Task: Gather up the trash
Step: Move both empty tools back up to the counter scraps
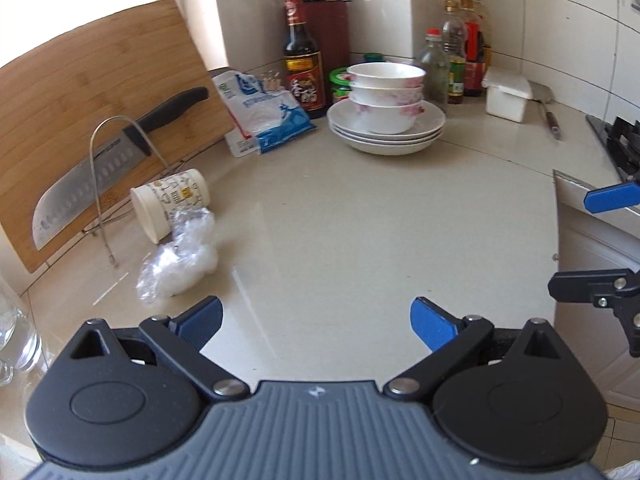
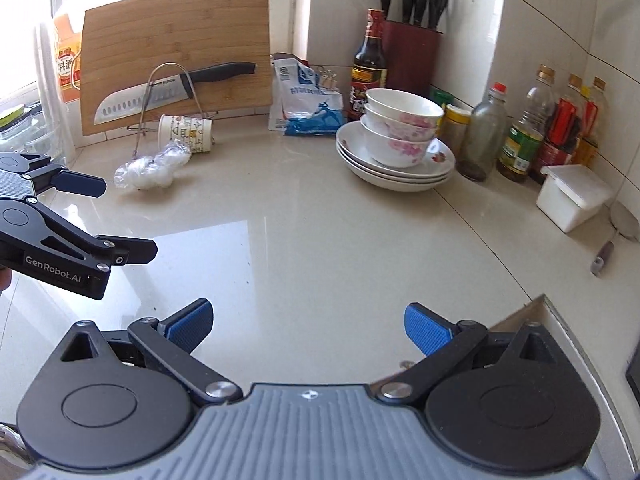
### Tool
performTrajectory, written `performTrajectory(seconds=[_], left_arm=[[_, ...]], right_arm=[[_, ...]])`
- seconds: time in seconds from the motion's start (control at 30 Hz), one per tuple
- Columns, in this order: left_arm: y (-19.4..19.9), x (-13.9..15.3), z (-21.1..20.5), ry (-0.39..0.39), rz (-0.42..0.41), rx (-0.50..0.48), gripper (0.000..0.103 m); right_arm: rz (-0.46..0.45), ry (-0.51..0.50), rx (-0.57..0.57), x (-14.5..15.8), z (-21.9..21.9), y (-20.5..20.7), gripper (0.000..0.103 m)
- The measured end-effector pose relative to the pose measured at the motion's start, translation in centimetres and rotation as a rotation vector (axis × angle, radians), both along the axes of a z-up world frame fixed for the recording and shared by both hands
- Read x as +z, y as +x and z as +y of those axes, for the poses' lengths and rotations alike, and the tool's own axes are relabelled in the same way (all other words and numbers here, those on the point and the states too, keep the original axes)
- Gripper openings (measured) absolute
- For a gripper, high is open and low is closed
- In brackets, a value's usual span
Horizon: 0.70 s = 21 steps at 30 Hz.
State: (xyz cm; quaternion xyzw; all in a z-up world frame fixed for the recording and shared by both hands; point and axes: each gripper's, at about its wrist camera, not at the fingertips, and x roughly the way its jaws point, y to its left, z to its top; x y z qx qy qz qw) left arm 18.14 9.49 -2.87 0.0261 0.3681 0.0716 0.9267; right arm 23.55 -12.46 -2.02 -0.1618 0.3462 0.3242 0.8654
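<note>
The crumpled clear plastic wrap lies on the beige countertop at the left of my left wrist view, touching a tipped printed paper cup just above it. My left gripper has its jaws spread wide and grips nothing. My right gripper is likewise spread wide and empty. At upper left a bamboo cutting board leans behind them.

My left gripper hangs wide open over bare counter; tipped paper cup & crumpled plastic wrap (touching) sit ahead-left, nr knife rack.
</note>
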Motion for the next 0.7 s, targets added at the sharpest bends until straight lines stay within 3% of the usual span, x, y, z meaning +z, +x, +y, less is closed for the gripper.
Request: performTrajectory(seconds=[0.33,0.7], left_arm=[[1.0,-0.7,4.8,0.006,-0.009,0.115,0.1],[4.0,-3.1,8.5,0.025,-0.02,0.2,0.1]], right_arm=[[-0.007,-0.009,0.158,-0.1,7.0,2.5,0.103],[-0.006,-0.019,0.245,-0.6,11.2,4.0,0.103]])
